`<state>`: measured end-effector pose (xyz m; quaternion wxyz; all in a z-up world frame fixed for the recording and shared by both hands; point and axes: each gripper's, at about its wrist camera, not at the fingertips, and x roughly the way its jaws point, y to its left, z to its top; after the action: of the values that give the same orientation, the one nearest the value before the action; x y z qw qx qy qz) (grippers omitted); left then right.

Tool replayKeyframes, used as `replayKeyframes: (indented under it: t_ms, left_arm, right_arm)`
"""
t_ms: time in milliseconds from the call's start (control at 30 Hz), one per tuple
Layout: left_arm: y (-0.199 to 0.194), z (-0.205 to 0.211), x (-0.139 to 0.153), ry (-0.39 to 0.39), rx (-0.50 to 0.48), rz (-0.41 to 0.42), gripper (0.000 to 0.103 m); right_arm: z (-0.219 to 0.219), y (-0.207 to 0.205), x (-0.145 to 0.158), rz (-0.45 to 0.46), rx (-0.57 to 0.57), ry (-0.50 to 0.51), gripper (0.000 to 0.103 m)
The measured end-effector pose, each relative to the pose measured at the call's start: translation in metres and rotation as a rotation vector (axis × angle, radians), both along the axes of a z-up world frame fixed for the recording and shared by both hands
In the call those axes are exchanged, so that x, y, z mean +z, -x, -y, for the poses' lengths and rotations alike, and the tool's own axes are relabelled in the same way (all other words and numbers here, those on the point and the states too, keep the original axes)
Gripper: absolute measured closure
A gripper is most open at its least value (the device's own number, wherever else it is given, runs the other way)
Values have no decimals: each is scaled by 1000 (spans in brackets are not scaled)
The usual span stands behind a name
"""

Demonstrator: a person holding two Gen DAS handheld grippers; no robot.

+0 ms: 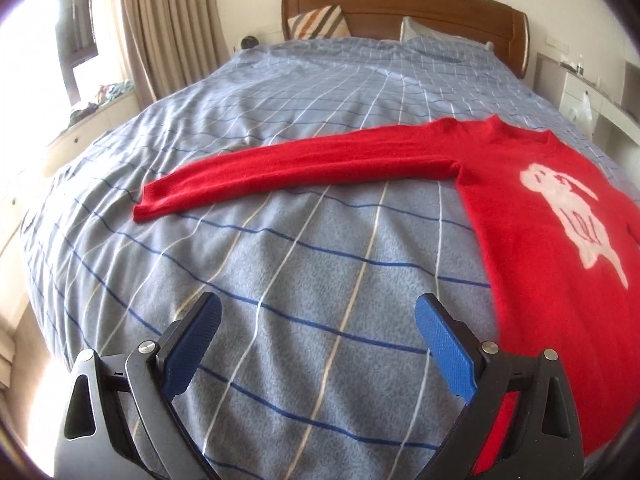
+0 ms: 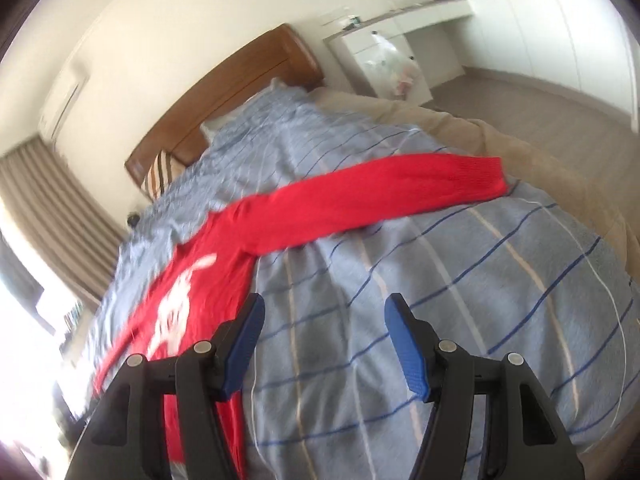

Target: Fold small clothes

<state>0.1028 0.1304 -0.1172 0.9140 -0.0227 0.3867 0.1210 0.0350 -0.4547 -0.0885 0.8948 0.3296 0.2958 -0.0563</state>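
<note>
A red sweater with a white animal design lies flat on the bed. Its left sleeve stretches out to the left. In the right wrist view the sweater's body is at the left and its other sleeve stretches out to the right. My left gripper is open and empty above the blanket, to the left of the sweater's body. My right gripper is open and empty, just right of the body's edge and below the sleeve.
The bed is covered by a light blue checked blanket. A wooden headboard and pillows are at the far end. Curtains hang at the left. White drawers stand beside the bed.
</note>
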Motion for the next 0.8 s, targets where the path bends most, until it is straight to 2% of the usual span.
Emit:
replayKeyframes:
  t_ms: [133, 233, 300, 400, 533, 567, 633, 667, 733, 800]
  left_arm:
    - [10, -12, -17, 45, 33, -13, 5]
    - [14, -18, -20, 75, 44, -3, 4]
    - [15, -18, -19, 55, 56, 7, 4]
    - [16, -17, -22, 32, 55, 12, 3]
    - [16, -16, -25, 17, 60, 16, 2]
    - [16, -16, -25, 15, 61, 17, 1]
    - [15, -17, -27, 18, 63, 16, 1]
    - [15, -17, -27, 20, 64, 16, 0]
    - [15, -18, -27, 18, 64, 18, 0]
    - [15, -18, -28, 14, 64, 20, 0]
  right_arm:
    - [86, -17, -28, -14, -174, -330, 41]
    - [119, -33, -49, -38, -240, -452, 46]
    - [131, -40, -58, -31, -285, -509, 48]
    - [142, -47, -64, -15, -354, -537, 49]
    - [145, -57, -68, -14, -385, -539, 53]
    - [146, -61, -68, -20, -386, -527, 59]
    - [147, -68, -68, -47, -381, -504, 79]
    - [148, -70, -69, -68, -383, -488, 94]
    - [150, -73, -63, -89, -384, -443, 97]
    - [144, -84, -42, -68, -358, -368, 98]
